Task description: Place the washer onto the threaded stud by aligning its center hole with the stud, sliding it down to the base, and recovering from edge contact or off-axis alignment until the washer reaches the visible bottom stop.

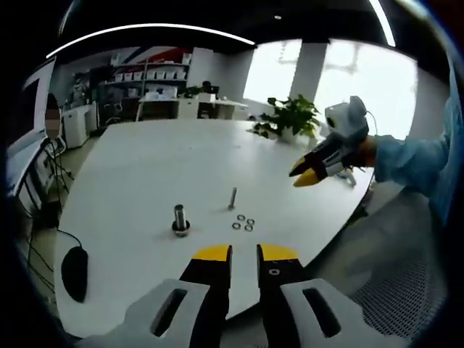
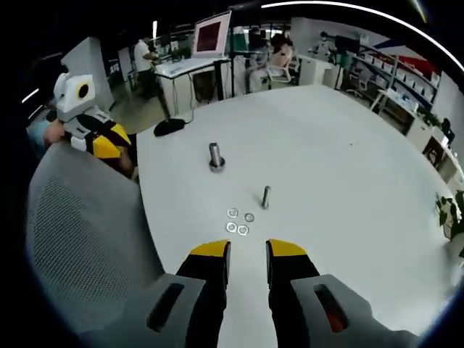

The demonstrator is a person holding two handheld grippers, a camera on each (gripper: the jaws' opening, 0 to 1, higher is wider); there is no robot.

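Several small washers [image 1: 244,222] lie loose on the white table [image 1: 145,159], just right of a thin threaded stud [image 1: 233,197] standing upright. A thicker bolt [image 1: 180,220] with a wide base stands farther left. My left gripper [image 1: 245,254] hovers at the table's near edge, open, with nothing between its jaws. My right gripper [image 1: 306,174] hangs in the air off the table's right side. In the right gripper view, the washers [image 2: 239,221] lie just ahead of my open, empty right gripper [image 2: 248,254], with the thin stud [image 2: 266,196] and the thick bolt [image 2: 215,156] beyond. My left gripper [image 2: 107,145] is at the left.
A grey mesh chair back [image 2: 80,239] stands below and left of my right gripper. A black mouse [image 1: 74,272] lies near the table edge. A potted plant [image 1: 290,116] sits at the table's far side. Desks, a monitor [image 2: 212,32] and people are in the background.
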